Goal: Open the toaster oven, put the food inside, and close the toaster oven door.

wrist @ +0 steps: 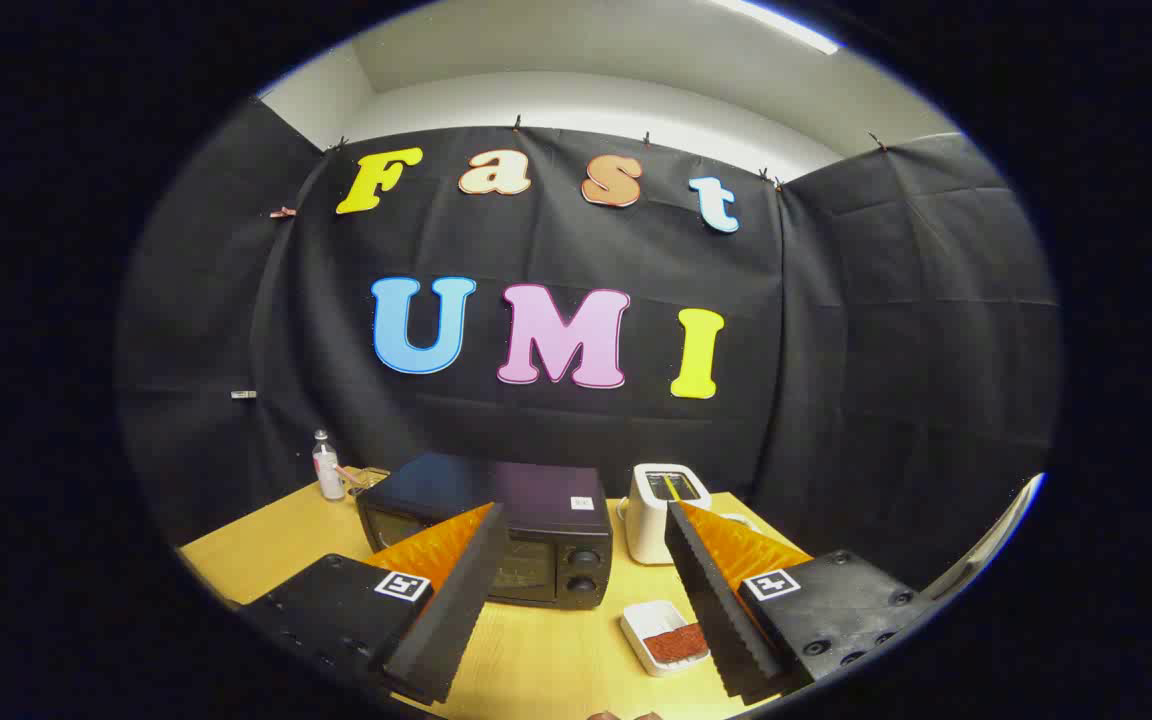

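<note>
The tongs (576,590) hang wide apart and empty above the desk (266,545). The toaster oven (496,530), dark and boxy with two knobs at its right, stands door closed towards the desk's far edge. The food tray (666,636), white with reddish-brown contents, lies nearer, just inside the right finger. A careless sweep towards the door could clip the tray or nudge the white toaster (658,510) beside the oven.

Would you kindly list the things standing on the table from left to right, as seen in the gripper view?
Small bottle → black toaster oven, door closed → white tray of food → white pop-up toaster. The tray and toaster lie close in order. The open gripper holds nothing, its fingers short of the oven.
</note>
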`<state>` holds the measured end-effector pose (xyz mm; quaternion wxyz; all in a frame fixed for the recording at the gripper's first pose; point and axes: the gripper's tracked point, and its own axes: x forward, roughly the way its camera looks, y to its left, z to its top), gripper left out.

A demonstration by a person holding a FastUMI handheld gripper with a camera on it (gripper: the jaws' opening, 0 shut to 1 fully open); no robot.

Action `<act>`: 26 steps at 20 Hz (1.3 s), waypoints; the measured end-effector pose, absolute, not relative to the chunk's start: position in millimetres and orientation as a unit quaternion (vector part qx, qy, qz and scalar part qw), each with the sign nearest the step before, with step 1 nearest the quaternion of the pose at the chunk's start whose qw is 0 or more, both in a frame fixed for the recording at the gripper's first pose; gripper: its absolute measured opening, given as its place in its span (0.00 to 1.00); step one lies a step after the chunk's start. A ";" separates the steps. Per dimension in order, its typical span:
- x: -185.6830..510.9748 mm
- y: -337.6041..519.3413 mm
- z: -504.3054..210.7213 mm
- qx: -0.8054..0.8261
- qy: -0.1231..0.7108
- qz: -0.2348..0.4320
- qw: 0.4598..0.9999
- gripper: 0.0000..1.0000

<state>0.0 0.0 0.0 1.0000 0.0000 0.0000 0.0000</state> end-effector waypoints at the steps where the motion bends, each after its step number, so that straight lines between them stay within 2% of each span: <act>1: 2.1 3.8 0.2 0.003 0.000 0.001 1.000 0.97; 17: 23.0 17.0 -9.4 -0.002 0.022 -0.006 1.000 0.97; 26: 50.8 56.7 -30.0 -0.013 0.040 0.014 0.999 0.97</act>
